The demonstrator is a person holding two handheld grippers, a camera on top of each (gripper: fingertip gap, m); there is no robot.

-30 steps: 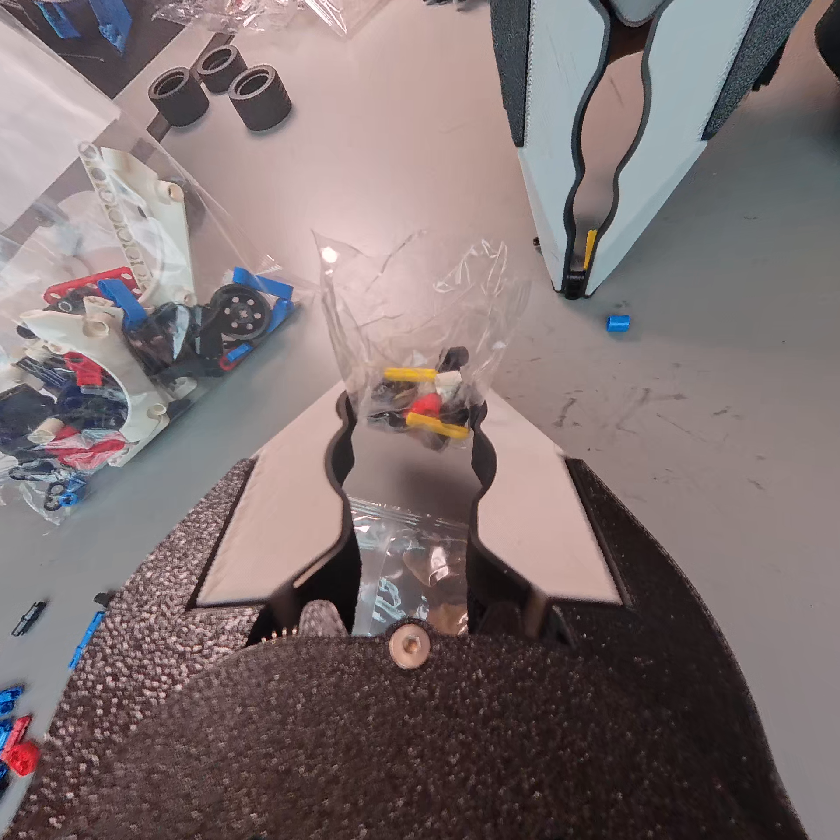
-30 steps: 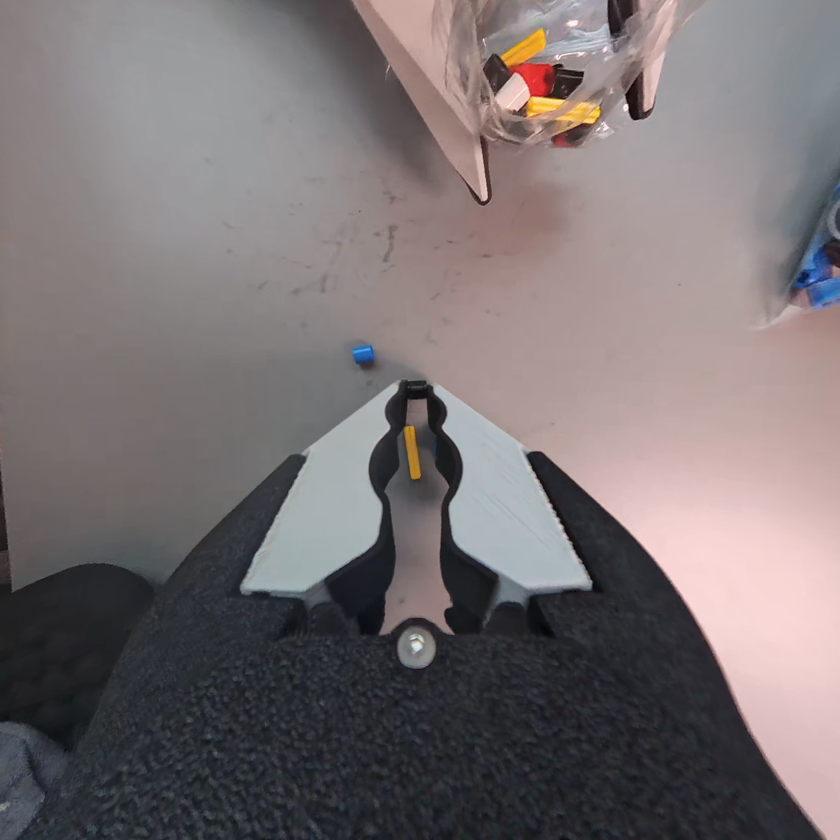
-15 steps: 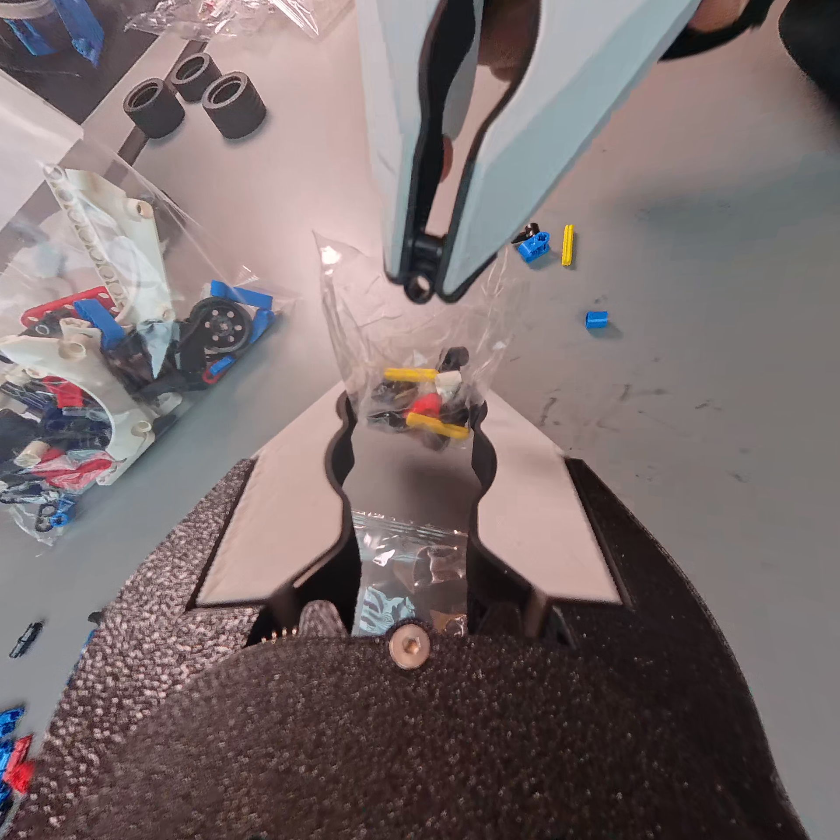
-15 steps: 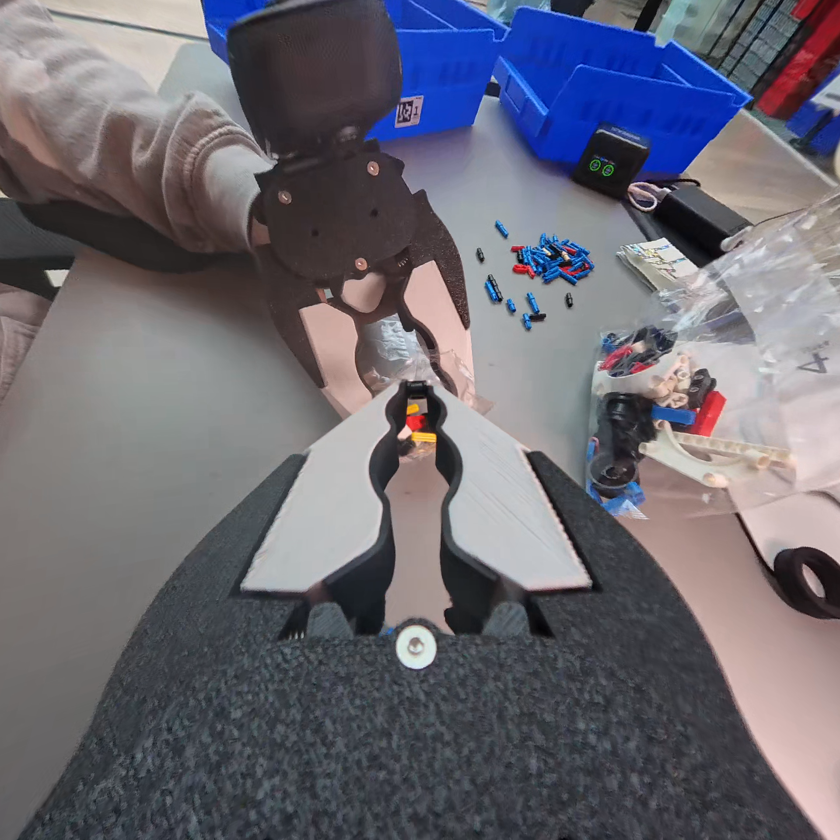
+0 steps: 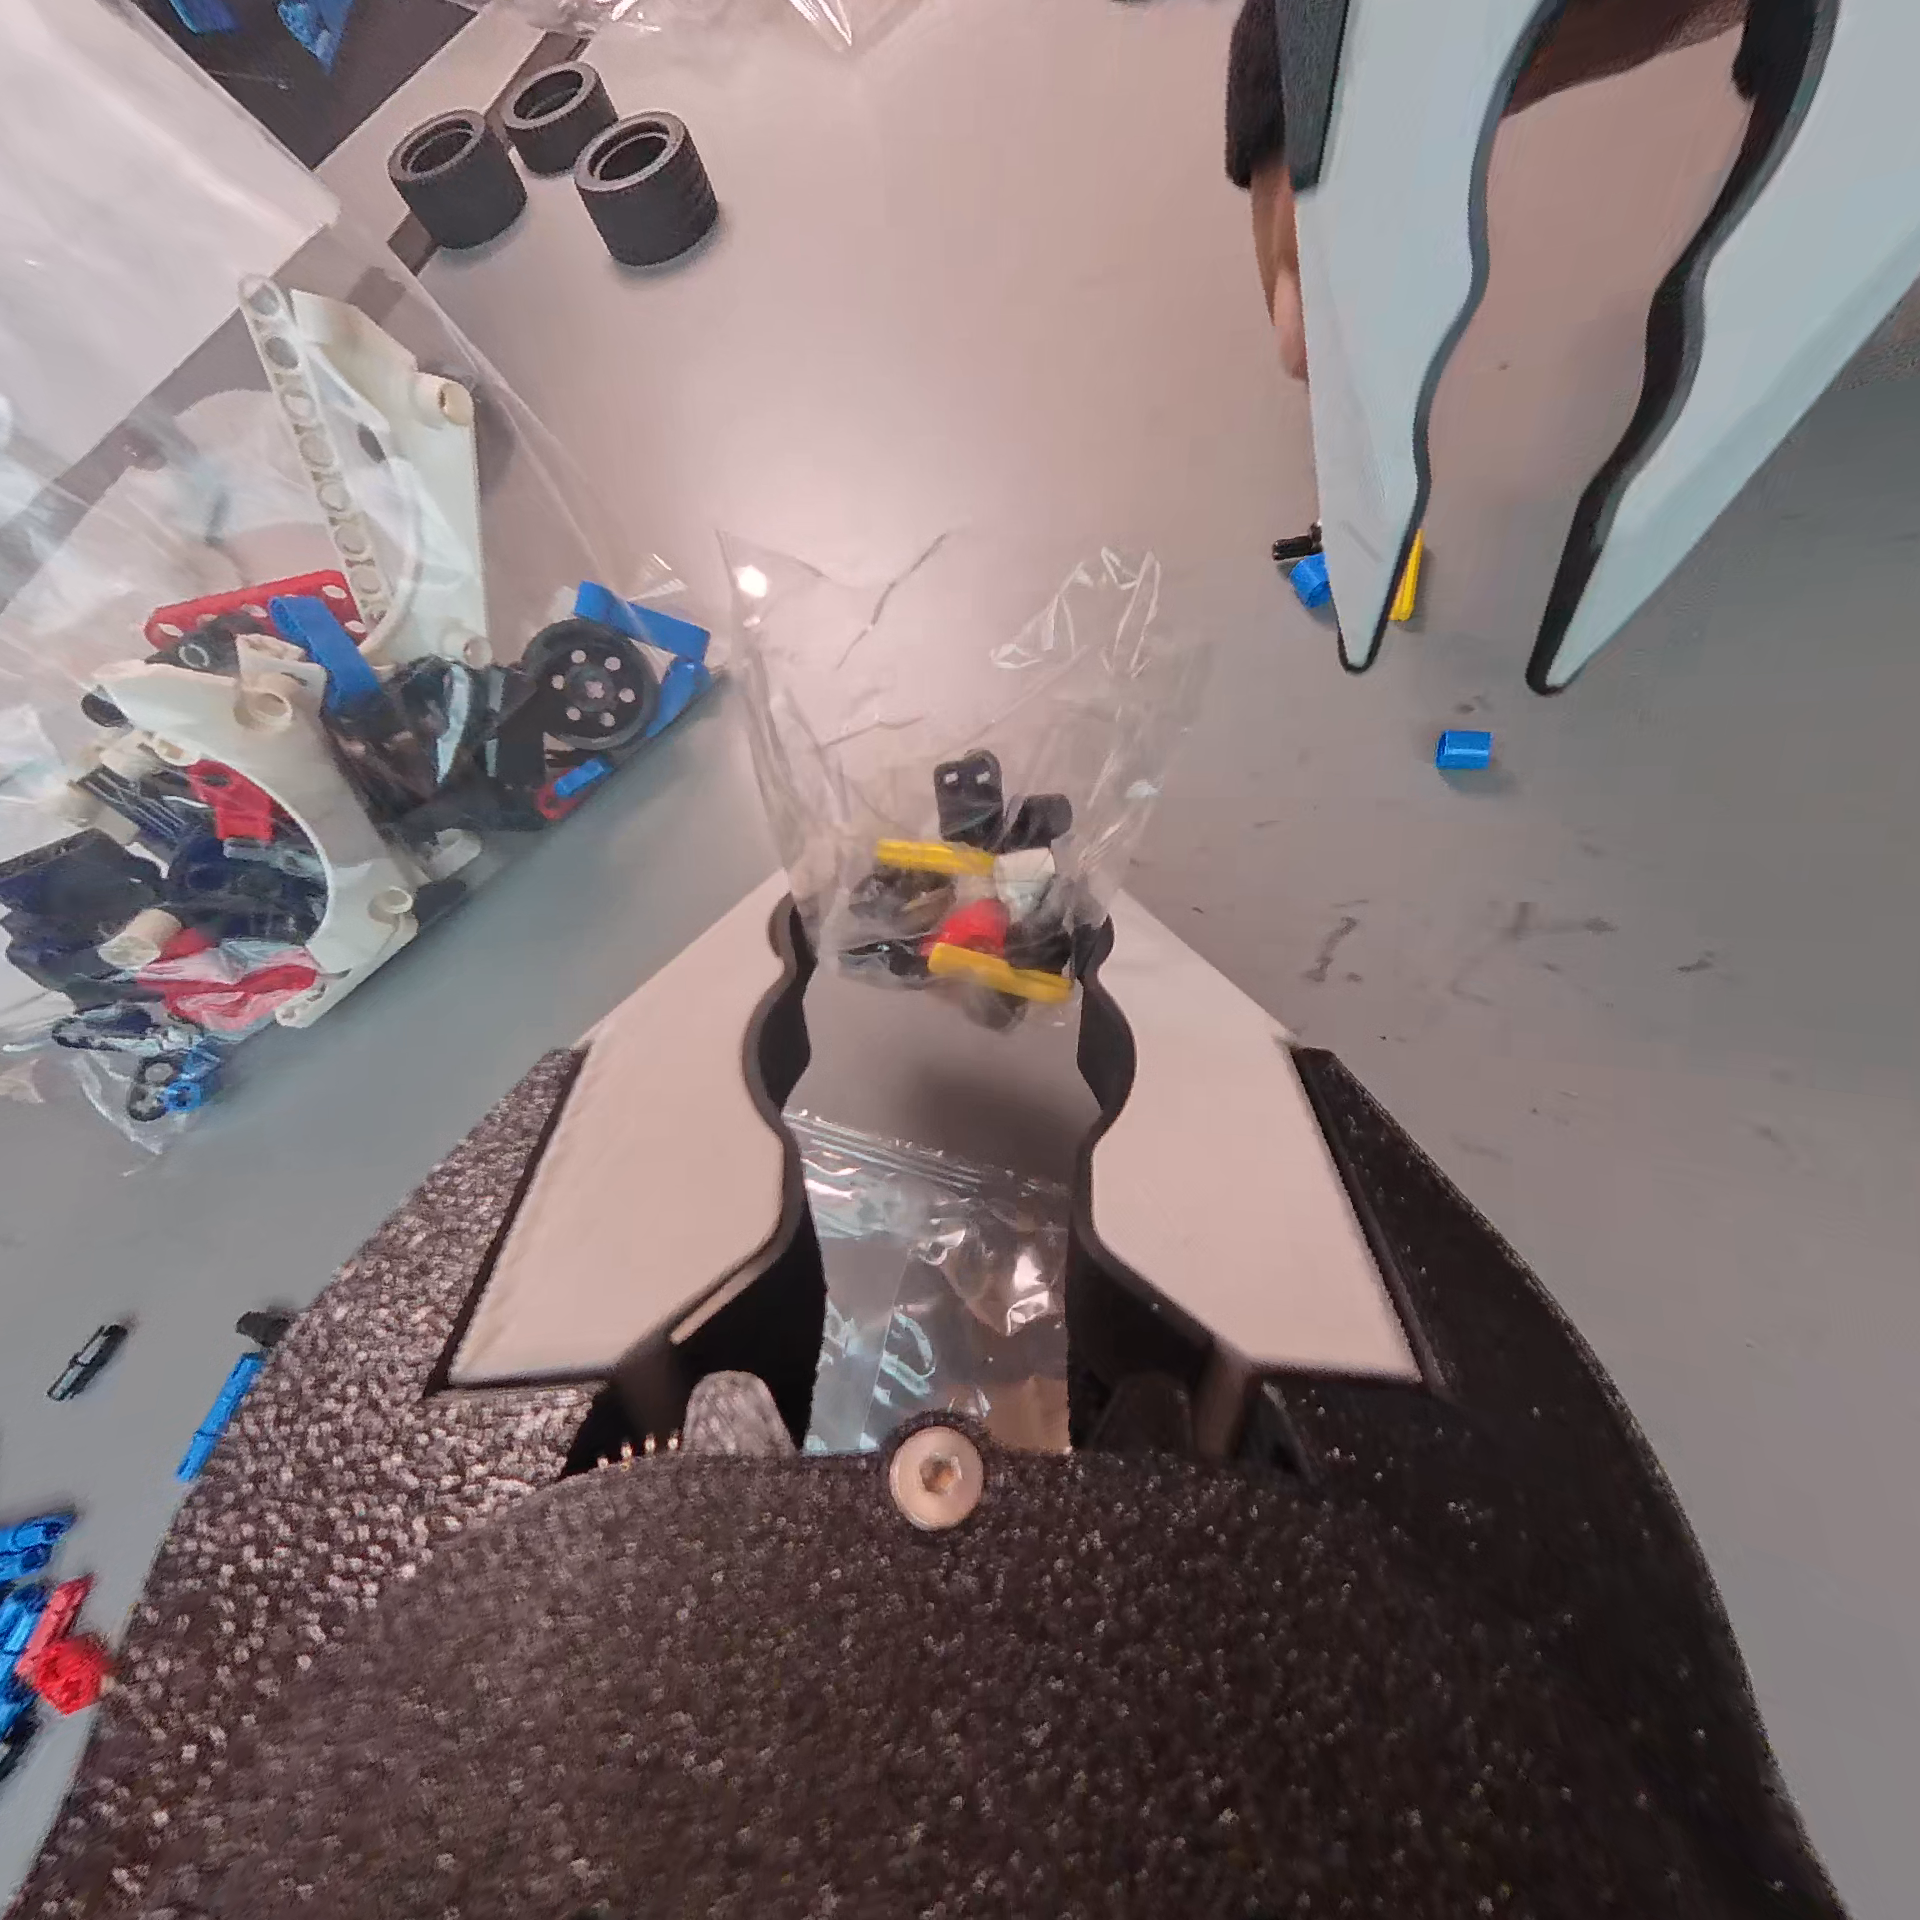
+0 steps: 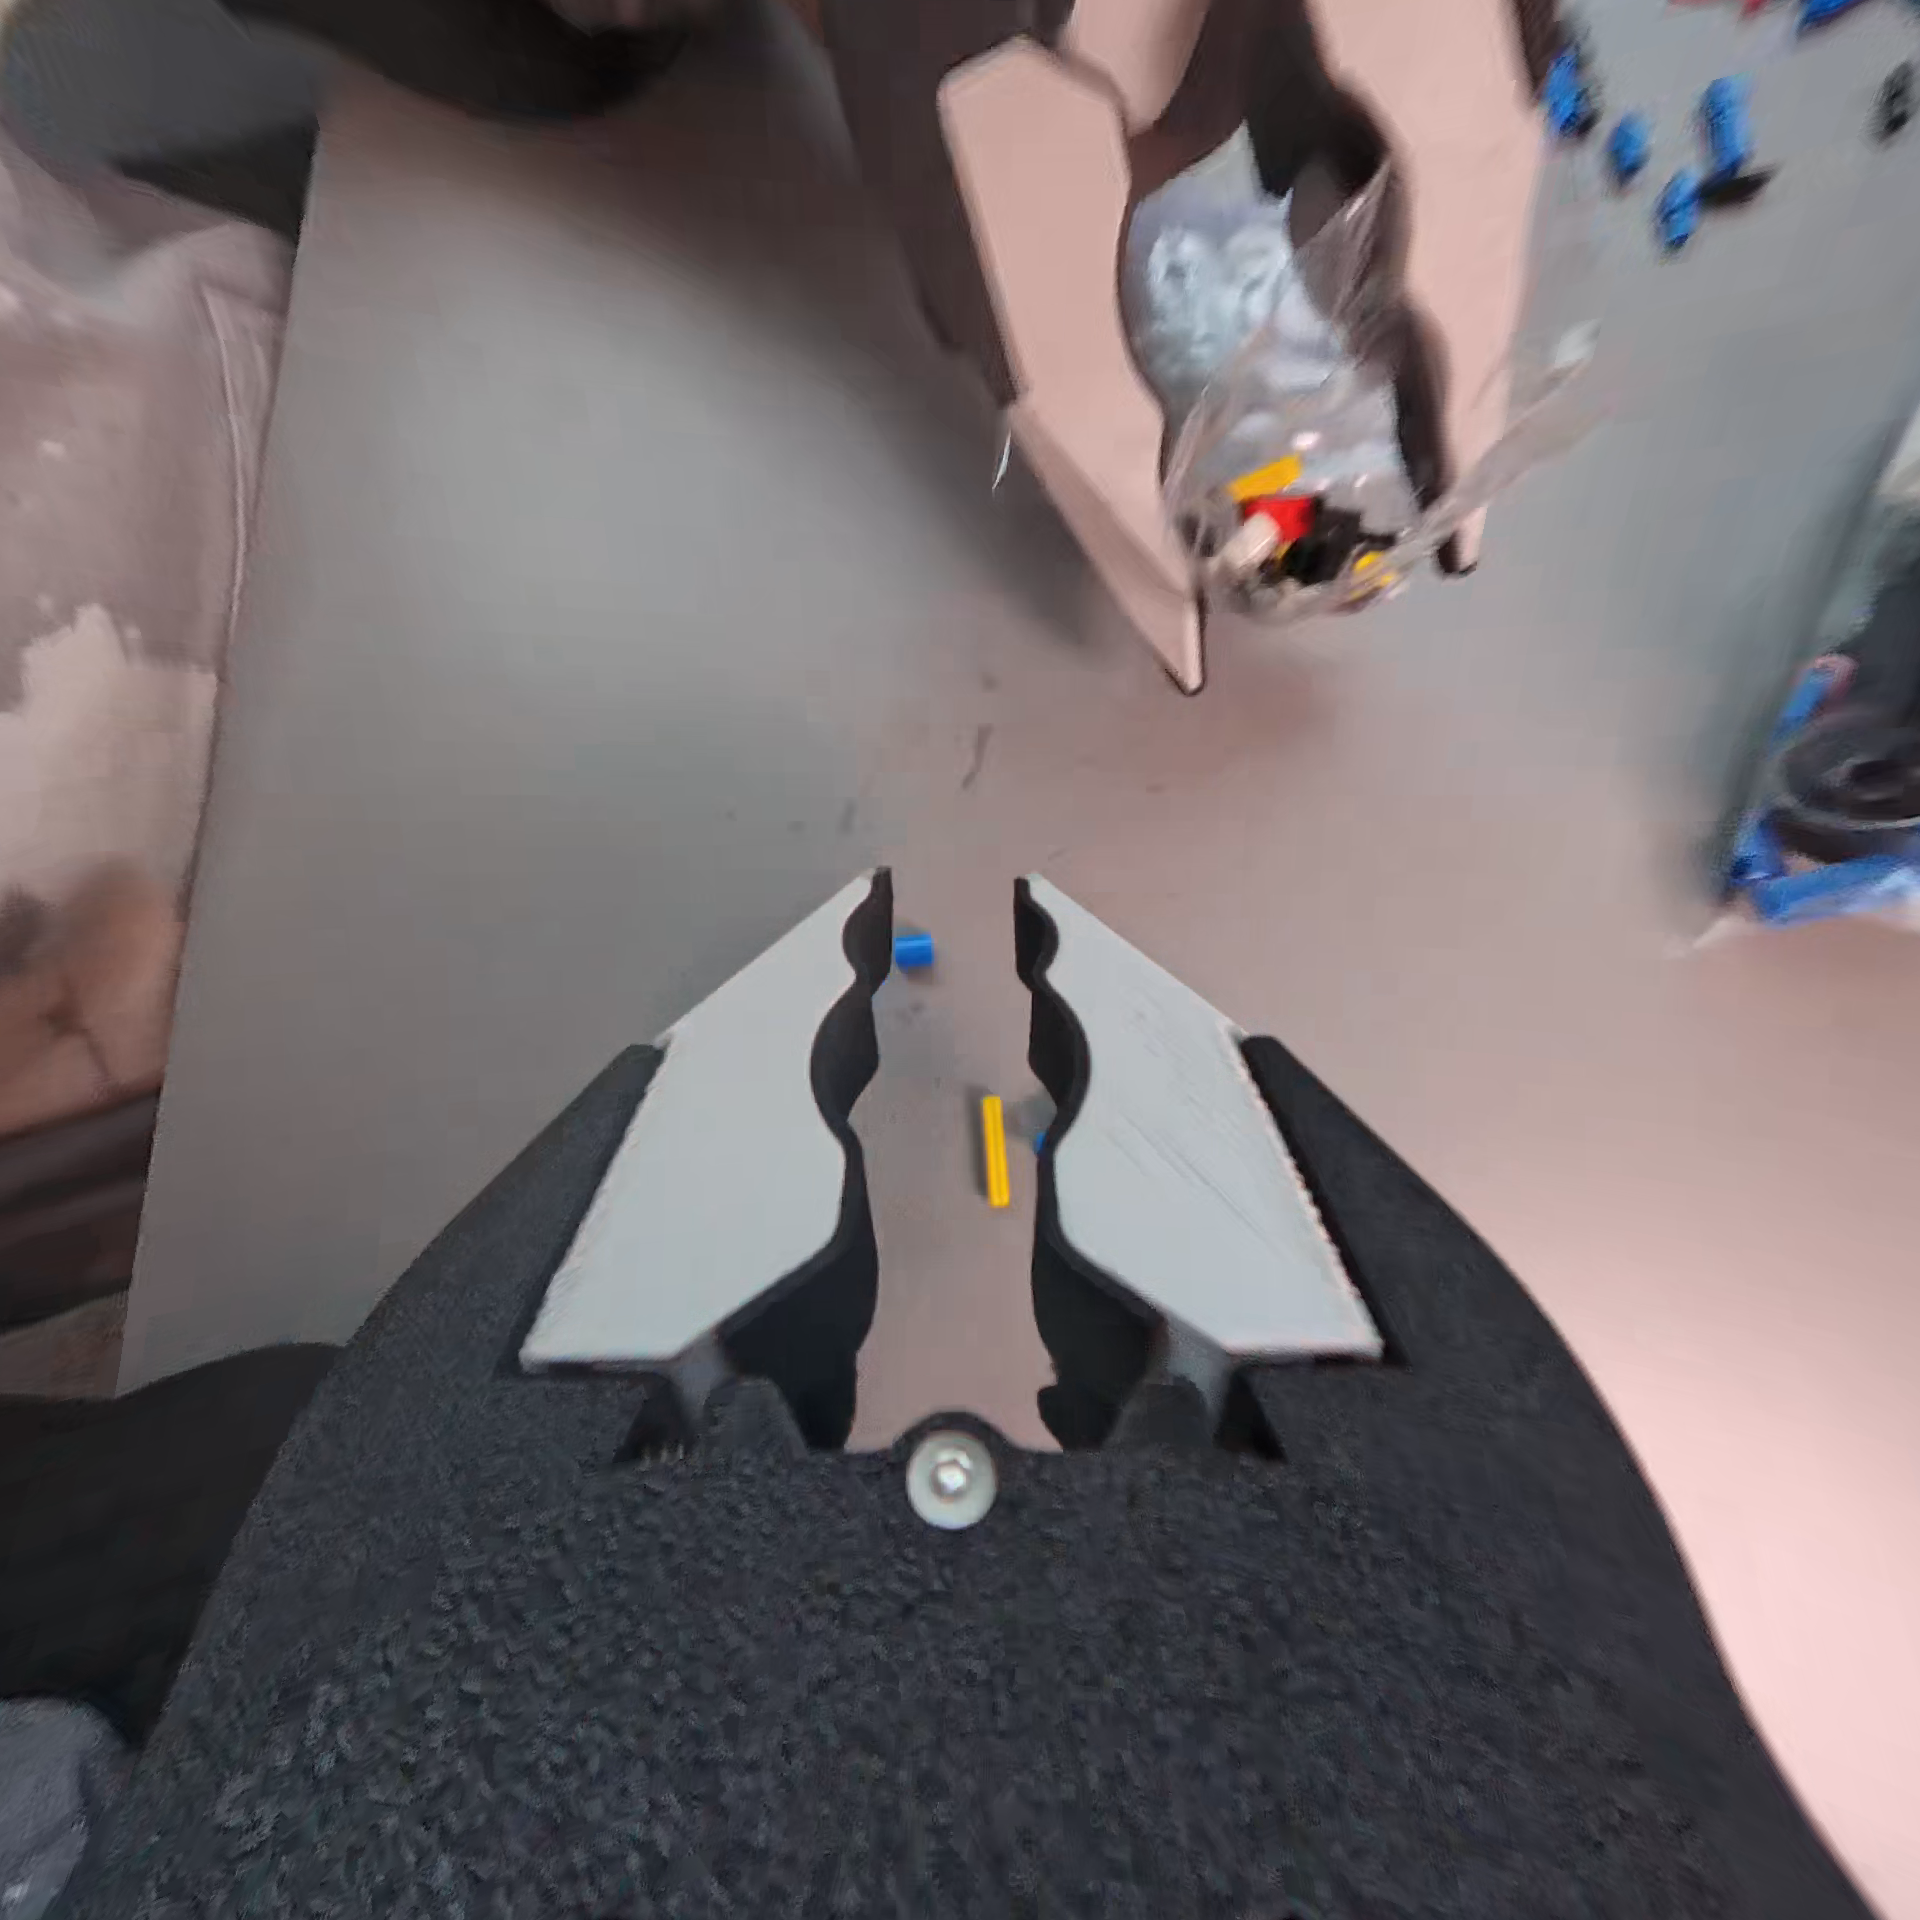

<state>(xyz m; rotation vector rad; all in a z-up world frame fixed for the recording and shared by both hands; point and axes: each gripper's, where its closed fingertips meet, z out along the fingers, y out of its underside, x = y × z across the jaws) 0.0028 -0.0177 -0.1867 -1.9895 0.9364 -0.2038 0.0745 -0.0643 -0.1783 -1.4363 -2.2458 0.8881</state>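
My left gripper [image 5: 945, 925] is shut on a small clear bag [image 5: 956, 790] and holds it above the grey table [image 5: 1558, 1039]. The bag's open mouth faces away from the camera, and small yellow, red, black and white pieces lie in it. My right gripper [image 6: 951, 888] is open and empty, pointing down at the table. A small blue cylinder [image 6: 912, 951] and a yellow pin [image 6: 995, 1151] lie between its fingers. In the left wrist view the right gripper [image 5: 1455, 675] stands to the right of the bag, next to the yellow pin [image 5: 1405, 582] and a blue piece [image 5: 1311, 577].
A large clear bag of white, blue, red and black parts [image 5: 260, 748] lies at the left. Three black tyres [image 5: 561, 166] stand at the back. Loose blue and red pieces [image 5: 42, 1642] lie at the lower left. A person's sleeve [image 6: 104, 520] is by the table edge.
The right gripper, shut on a small black piece, rose from the table to the bag's mouth. It has since moved back down to the table and opened; the black piece has left its fingers.
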